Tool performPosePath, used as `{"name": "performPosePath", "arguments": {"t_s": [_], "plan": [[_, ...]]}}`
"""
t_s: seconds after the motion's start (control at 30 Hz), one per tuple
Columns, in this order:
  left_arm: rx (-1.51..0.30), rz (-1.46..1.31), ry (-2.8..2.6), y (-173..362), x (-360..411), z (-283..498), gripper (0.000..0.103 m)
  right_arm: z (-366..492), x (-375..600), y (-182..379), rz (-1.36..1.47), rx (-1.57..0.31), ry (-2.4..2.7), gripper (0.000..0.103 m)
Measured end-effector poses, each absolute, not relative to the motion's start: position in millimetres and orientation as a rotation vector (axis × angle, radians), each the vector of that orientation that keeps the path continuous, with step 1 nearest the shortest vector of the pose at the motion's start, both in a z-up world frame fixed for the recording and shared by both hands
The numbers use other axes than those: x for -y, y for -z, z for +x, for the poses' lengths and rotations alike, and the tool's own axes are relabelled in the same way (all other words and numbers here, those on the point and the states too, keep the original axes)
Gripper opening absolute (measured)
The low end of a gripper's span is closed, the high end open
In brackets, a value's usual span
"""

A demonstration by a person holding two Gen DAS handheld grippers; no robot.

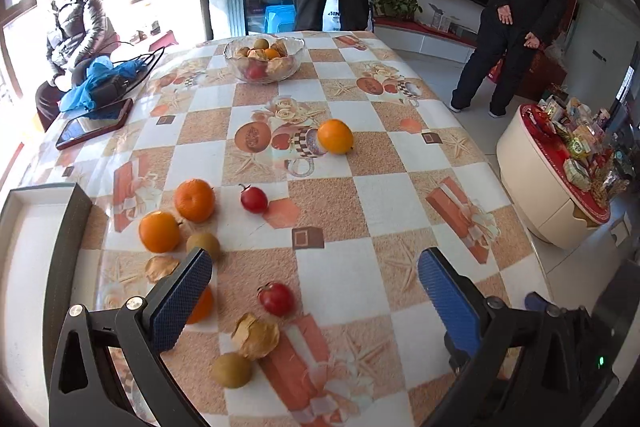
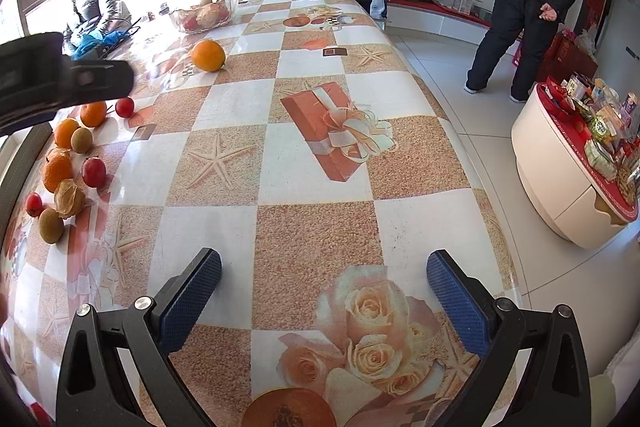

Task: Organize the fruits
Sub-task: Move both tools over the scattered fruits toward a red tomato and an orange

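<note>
Loose fruit lies on the patterned table [image 1: 380, 203]: an orange [image 1: 335, 136] mid-table, two oranges [image 1: 195, 200] [image 1: 159, 231] at the left, red fruits [image 1: 254, 199] [image 1: 276, 298], brown round fruits [image 1: 232, 369] [image 1: 203, 245] and a papery husk fruit [image 1: 256, 335]. A glass bowl [image 1: 264, 59] with fruit stands at the far side. My left gripper [image 1: 314, 301] is open and empty above the near fruit. My right gripper [image 2: 324, 301] is open and empty over bare tablecloth; the fruit cluster [image 2: 64, 167] lies to its left, the bowl [image 2: 204, 13] far left.
A tablet [image 1: 94, 125], blue cloth and cables [image 1: 104, 79] lie at the table's far left. A white box [image 1: 24, 227] sits at the left edge. People stand beyond the table; one sits at the left. A round white snack stand [image 1: 560, 179] is right of the table.
</note>
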State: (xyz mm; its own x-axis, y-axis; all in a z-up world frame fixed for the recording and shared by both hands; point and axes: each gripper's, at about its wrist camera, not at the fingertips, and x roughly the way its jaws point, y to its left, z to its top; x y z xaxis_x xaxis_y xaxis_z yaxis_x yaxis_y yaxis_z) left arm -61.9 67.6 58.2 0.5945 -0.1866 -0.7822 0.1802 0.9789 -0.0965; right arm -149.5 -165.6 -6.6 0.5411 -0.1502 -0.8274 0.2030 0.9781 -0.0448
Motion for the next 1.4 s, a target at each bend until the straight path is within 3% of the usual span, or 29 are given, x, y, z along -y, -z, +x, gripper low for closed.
{"name": "performPosePath", "arguments": {"t_s": [0.27, 0.77, 0.87, 1.03, 1.33, 1.37, 1.4], "plan": [[-0.920, 0.022, 0.015, -23.3, -152.0, -116.8, 0.103, -149.7, 165.3, 6.7, 0.059, -0.976, 0.216, 0.103], [-0.969, -0.028, -0.043, 17.7, -180.4, -68.6, 0.103, -147.2, 163.8, 6.8, 0.054, -1.000, 0.204, 0.103], [-0.968, -0.029, -0.040, 17.9, -180.6, -67.6, 0.103, -118.3, 170.8, -1.4, 0.096, -1.112, 0.147, 0.103], [-0.967, -0.030, -0.040, 17.9, -181.1, -67.3, 0.103, -39.8, 191.9, -35.9, 0.163, -1.041, 0.146, 0.103], [-0.966, -0.030, -0.039, 17.1, -181.0, -67.1, 0.103, 92.1, 182.5, -15.5, 0.087, -1.033, 0.189, 0.103], [-0.966, -0.031, -0.039, 17.3, -181.1, -67.2, 0.103, 99.5, 178.8, -10.1, 0.073, -1.043, 0.185, 0.101], [-0.966, -0.032, -0.038, 17.9, -181.4, -67.0, 0.103, 104.2, 175.0, -4.5, 0.066, -1.055, 0.175, 0.087]]}}
